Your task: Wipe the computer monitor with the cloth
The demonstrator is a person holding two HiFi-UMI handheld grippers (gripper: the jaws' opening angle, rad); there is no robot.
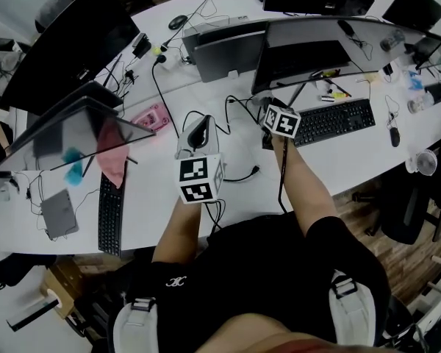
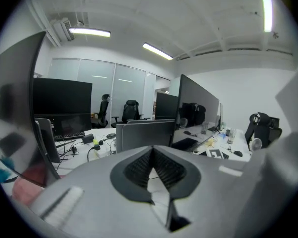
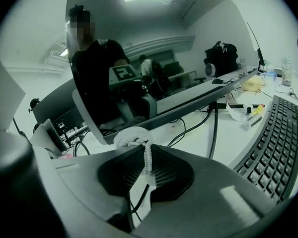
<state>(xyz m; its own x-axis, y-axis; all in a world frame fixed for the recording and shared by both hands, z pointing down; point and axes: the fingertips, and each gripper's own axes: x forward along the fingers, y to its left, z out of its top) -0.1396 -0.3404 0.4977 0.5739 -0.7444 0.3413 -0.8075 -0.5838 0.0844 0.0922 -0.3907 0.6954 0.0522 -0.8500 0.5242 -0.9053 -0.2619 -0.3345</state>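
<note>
Right gripper (image 3: 147,151) clenched on bunched white cloth (image 3: 133,135), lower centre of its view, near the bottom edge of the monitor (image 3: 154,68); left gripper (image 2: 152,151) closed on nothing, idle; wiping apparently just starting, next lift cloth onto screen, sweep lightly.

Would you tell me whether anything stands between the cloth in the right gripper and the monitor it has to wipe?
Nothing visible does. The right gripper is shut on the cloth, whose bunched end shows right at the monitor's lower edge. The cable and keyboard lie off to the side.
</note>
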